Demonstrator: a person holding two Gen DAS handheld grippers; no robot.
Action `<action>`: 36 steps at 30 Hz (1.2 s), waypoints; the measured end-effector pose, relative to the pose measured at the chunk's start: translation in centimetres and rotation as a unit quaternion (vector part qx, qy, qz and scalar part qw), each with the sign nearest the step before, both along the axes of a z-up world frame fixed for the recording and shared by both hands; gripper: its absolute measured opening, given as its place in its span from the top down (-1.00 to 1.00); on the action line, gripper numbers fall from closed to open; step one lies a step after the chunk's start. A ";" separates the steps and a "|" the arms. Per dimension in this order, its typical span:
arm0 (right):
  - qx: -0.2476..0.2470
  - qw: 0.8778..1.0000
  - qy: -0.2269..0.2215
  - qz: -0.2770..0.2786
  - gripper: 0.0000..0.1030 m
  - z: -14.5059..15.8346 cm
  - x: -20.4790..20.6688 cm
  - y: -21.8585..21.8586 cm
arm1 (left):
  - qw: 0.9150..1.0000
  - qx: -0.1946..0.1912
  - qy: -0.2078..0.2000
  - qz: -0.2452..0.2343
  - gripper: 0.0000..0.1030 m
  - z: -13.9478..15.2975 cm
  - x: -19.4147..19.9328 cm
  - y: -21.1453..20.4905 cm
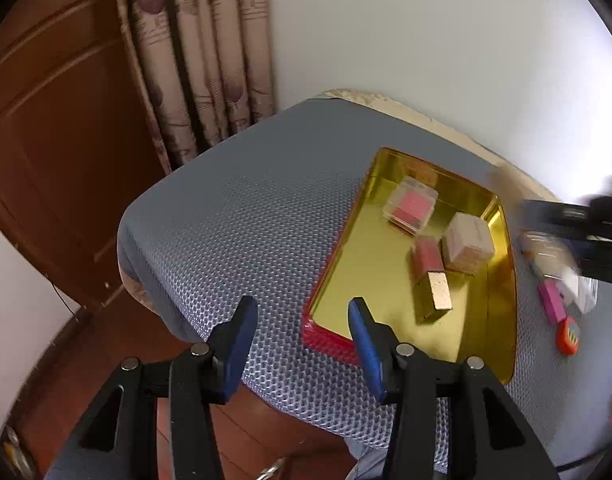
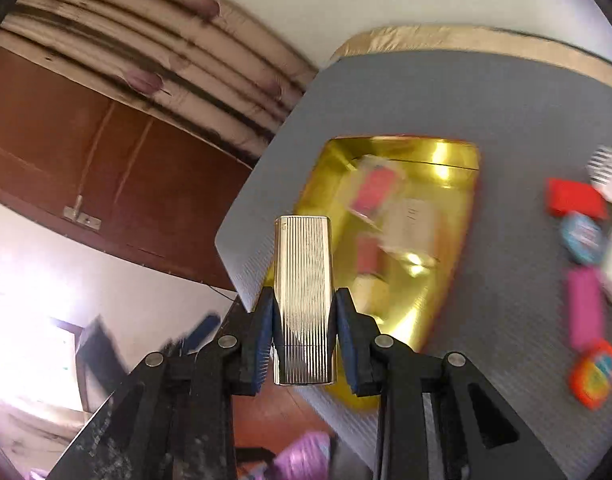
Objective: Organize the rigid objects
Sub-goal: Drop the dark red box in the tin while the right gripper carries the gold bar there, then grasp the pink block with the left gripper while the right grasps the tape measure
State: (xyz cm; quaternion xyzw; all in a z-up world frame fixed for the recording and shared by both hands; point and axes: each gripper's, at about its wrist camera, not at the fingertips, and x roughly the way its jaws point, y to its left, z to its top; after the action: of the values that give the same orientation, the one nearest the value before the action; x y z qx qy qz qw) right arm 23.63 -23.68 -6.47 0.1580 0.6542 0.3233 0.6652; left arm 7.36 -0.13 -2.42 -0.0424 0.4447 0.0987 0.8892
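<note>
A gold tray (image 1: pixel 370 280) with a red outer rim lies on a grey-blue mesh mat (image 1: pixel 246 220). In it are a clear box with a pink cube (image 1: pixel 410 208), a beige cube (image 1: pixel 468 248) and a red and gold lipstick (image 1: pixel 430 276). My left gripper (image 1: pixel 302 332) hangs open above the tray's near left corner, nothing between its blue pads. My right gripper (image 2: pixel 304 320) is shut on a ribbed silver case (image 2: pixel 304 280), held upright above the near end of the tray (image 2: pixel 446 200). In the left wrist view that gripper (image 1: pixel 546 236) shows blurred to the right of the tray.
Loose items lie on the mat right of the tray: a red block (image 2: pixel 574 198), a blue round piece (image 2: pixel 584 238), a pink bar (image 2: pixel 584 308) and an orange piece (image 2: pixel 596 374). The mat's left edge drops to a wooden floor (image 1: pixel 98 344). Curtains (image 1: pixel 202 60) and a brown door (image 1: pixel 58 140) stand beyond.
</note>
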 end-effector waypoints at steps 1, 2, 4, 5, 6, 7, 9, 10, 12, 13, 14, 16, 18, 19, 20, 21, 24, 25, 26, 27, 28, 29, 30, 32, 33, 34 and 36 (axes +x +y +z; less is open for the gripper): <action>-0.011 1.000 0.003 -0.002 0.46 -0.9 0.3 1.1 | 1.000 -0.002 -0.004 0.004 0.06 0.1 -0.1 0.4; -0.017 1.000 0.010 -0.003 0.46 -1.9 0.7 2.3 | 1.000 -0.002 -0.006 0.006 0.06 0.1 -0.1 0.7; -0.034 0.999 0.021 -0.005 0.46 -3.7 1.1 4.4 | 1.000 -0.004 -0.008 0.007 0.06 0.2 0.0 1.1; -0.050 0.999 0.017 -0.004 0.46 -4.2 1.2 5.0 | 1.000 -0.005 -0.009 0.008 0.06 0.2 0.0 1.2; -0.066 0.998 0.013 -0.005 0.46 -4.9 1.4 5.8 | 1.000 -0.006 -0.010 0.007 0.06 0.2 0.0 1.3; -0.072 0.997 0.015 -0.008 0.46 -5.4 1.6 6.2 | 1.000 -0.008 -0.009 0.005 0.06 0.2 0.0 1.3; -0.084 0.996 0.016 -0.015 0.45 -6.0 1.8 6.6 | 1.000 -0.011 -0.006 -0.001 0.06 0.1 0.2 1.3; -0.086 0.996 0.014 -0.017 0.43 -6.2 1.9 6.9 | 1.000 -0.011 -0.004 -0.004 0.06 0.0 0.3 1.2; -0.094 0.995 0.004 -0.024 0.41 -6.2 2.1 7.2 | 1.000 -0.011 -0.002 -0.005 0.06 0.0 0.4 1.2; -0.097 0.995 -0.003 -0.025 0.38 -6.2 2.1 7.4 | 1.000 -0.012 0.000 -0.004 0.06 -0.1 0.4 1.2; -0.099 0.995 -0.010 -0.024 0.33 -6.0 2.1 7.5 | 1.000 -0.014 0.002 -0.004 0.06 -0.1 0.5 1.3; -0.082 0.996 -0.024 -0.034 0.17 -5.4 1.9 7.4 | 1.000 -0.019 0.005 0.000 0.06 -0.2 0.4 1.5; -0.062 0.995 -0.058 -0.044 0.16 -3.5 1.0 6.1 | 1.000 -0.021 0.005 0.001 0.06 -0.3 0.4 1.5; -0.055 0.995 -0.074 -0.048 0.14 -2.7 0.3 5.2 | 1.000 -0.020 0.006 0.002 0.06 -0.3 0.3 1.4; -0.050 0.993 -0.090 -0.051 0.11 -1.7 -0.7 4.0 | 1.000 -0.019 0.007 0.002 0.06 -0.2 0.3 1.3; -0.053 0.991 -0.111 -0.052 0.05 -0.7 -2.1 2.5 | 1.000 -0.019 0.007 0.002 0.06 -0.2 0.2 1.2; -0.110 0.976 -0.180 -0.055 -0.09 1.2 -6.4 -3.2 | 1.000 -0.016 0.008 0.001 0.06 -0.3 0.0 0.7; -0.132 0.970 -0.198 -0.049 -0.12 1.4 -7.6 -4.9 | 1.000 -0.015 0.009 -0.002 0.06 -0.3 -0.1 0.4; -0.162 0.962 -0.215 -0.040 -0.14 1.5 -8.6 -6.6 | 1.000 -0.014 0.009 -0.007 0.06 -0.3 -0.2 0.1; -0.203 0.950 -0.236 -0.024 -0.14 1.4 -9.6 -8.7 | 1.000 -0.011 0.011 -0.015 0.06 -0.4 -0.4 -0.4; -0.226 0.943 -0.242 -0.011 -0.14 1.1 -10.0 -10.6 | 1.000 -0.009 0.011 -0.023 0.06 -0.4 -0.4 -0.9; -0.246 0.938 -0.244 0.001 -0.14 0.9 -10.2 -12.2 | 0.999 -0.005 0.011 -0.034 0.06 -0.3 -0.6 -1.5; -0.258 0.935 -0.244 0.014 -0.15 0.5 -10.2 -14.1 | 0.999 -0.001 0.010 -0.046 0.06 -0.2 -0.8 -2.3; -0.269 0.932 -0.239 0.037 -0.14 0.0 -9.8 -16.0 | 0.998 0.008 0.007 -0.066 0.06 0.1 -1.1 -3.5; -0.272 0.931 -0.236 0.055 -0.16 -0.3 -9.5 -16.8 | 0.997 0.009 0.009 -0.078 0.06 0.2 -1.3 -4.2; -0.268 0.933 -0.230 0.071 -0.14 -0.6 -9.1 -17.0 | 0.996 0.007 0.011 -0.087 0.06 0.3 -1.4 -4.7; -0.278 0.927 -0.227 0.105 -0.14 -1.5 -8.3 -17.4 | 0.994 0.005 0.016 -0.105 0.06 0.6 -1.6 -5.8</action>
State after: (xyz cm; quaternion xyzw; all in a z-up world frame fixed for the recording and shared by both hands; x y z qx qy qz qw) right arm 15.33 -41.08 -8.01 -0.1806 0.5619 0.2238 0.7756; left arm 5.77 -5.95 -1.82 0.0105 0.4608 0.0074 0.8874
